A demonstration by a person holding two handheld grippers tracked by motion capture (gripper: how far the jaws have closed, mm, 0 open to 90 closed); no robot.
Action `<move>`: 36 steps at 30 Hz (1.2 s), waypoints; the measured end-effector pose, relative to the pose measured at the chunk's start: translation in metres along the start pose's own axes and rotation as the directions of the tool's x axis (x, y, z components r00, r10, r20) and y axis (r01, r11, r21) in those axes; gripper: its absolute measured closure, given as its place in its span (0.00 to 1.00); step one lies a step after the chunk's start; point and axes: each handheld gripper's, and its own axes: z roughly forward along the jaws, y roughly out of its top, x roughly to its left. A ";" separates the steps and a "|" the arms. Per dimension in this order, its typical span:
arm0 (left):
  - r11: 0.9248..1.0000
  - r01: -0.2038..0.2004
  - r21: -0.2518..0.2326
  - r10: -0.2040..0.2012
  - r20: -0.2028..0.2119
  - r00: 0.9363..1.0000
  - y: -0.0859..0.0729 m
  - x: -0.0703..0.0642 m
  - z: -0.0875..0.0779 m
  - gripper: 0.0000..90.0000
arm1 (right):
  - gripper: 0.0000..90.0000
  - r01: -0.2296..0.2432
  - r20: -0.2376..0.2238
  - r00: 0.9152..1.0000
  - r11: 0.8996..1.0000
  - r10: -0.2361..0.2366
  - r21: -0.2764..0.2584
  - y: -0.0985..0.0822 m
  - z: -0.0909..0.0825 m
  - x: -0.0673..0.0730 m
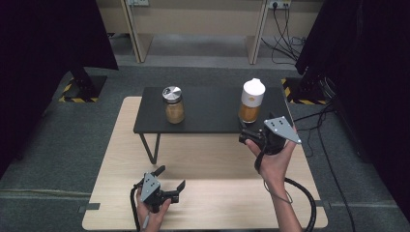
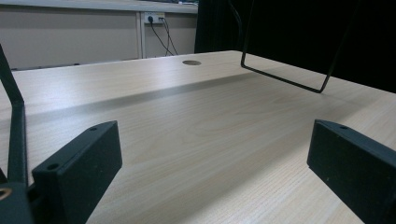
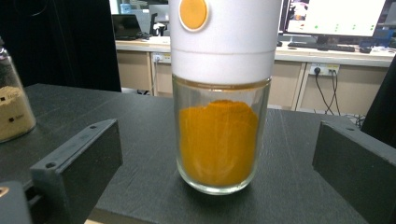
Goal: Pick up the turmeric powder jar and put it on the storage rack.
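Right gripper view: right tool point(image 3: 217, 158) spread wide, lined up on orange-powder jar point(image 3: 218, 140), not touching. Grasp not yet made. Left tool point(image 1: 169, 185) released, idle on surface point(image 1: 217, 164).

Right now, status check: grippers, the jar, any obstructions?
Right gripper open, lined up on the white-capped jar of orange powder, not touching. Left gripper open, low over the wooden table. Jar upright on black shelf. Approach unobstructed.
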 end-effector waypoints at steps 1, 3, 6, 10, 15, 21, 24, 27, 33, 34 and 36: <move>1.000 0.001 0.001 -0.001 0.001 1.000 0.000 0.000 0.000 0.03 | 0.02 0.000 0.000 1.000 1.000 0.000 0.000 0.000 0.000 0.000; 1.000 -0.001 0.000 0.001 0.001 1.000 0.000 0.000 0.000 0.02 | 0.02 -0.003 0.000 1.000 1.000 0.003 -0.003 -0.002 -0.002 0.000; 1.000 0.000 0.000 0.000 0.000 1.000 0.000 0.000 0.000 0.03 | 0.02 -0.004 -0.001 1.000 1.000 0.004 -0.005 -0.005 -0.005 -0.001; 1.000 0.000 -0.001 0.000 0.000 1.000 0.000 0.000 0.000 0.03 | 0.02 -0.009 -0.004 1.000 1.000 0.009 -0.008 -0.008 -0.008 -0.003; 1.000 0.002 -0.001 -0.002 0.000 1.000 0.000 0.000 0.000 0.02 | 0.02 -0.006 -0.005 1.000 1.000 0.006 -0.008 -0.011 -0.012 -0.004; 1.000 0.001 0.001 -0.001 -0.001 1.000 0.000 0.000 0.000 0.02 | 0.02 -0.004 -0.008 1.000 1.000 0.003 -0.005 -0.016 -0.016 -0.004; 1.000 0.005 -0.003 -0.005 -0.001 1.000 -0.001 0.000 0.000 0.02 | 0.02 -0.005 -0.009 1.000 1.000 0.005 -0.005 -0.020 -0.018 -0.005; 1.000 0.006 -0.003 -0.006 -0.001 1.000 0.000 0.000 0.000 0.03 | 0.02 -0.004 -0.010 1.000 1.000 0.004 -0.003 -0.022 -0.019 -0.005; 1.000 0.005 -0.004 -0.005 -0.002 1.000 -0.001 -0.001 0.000 0.03 | 0.02 -0.004 -0.008 1.000 1.000 0.004 -0.009 -0.030 -0.025 -0.005; 1.000 0.006 -0.004 -0.006 -0.002 1.000 -0.001 -0.001 0.000 0.03 | 0.02 -0.003 -0.008 1.000 1.000 0.003 -0.009 -0.031 -0.025 -0.005; 1.000 0.007 -0.004 -0.007 -0.003 1.000 -0.001 -0.001 0.000 0.03 | 0.02 -0.003 -0.009 1.000 1.000 0.003 -0.014 -0.034 -0.028 -0.006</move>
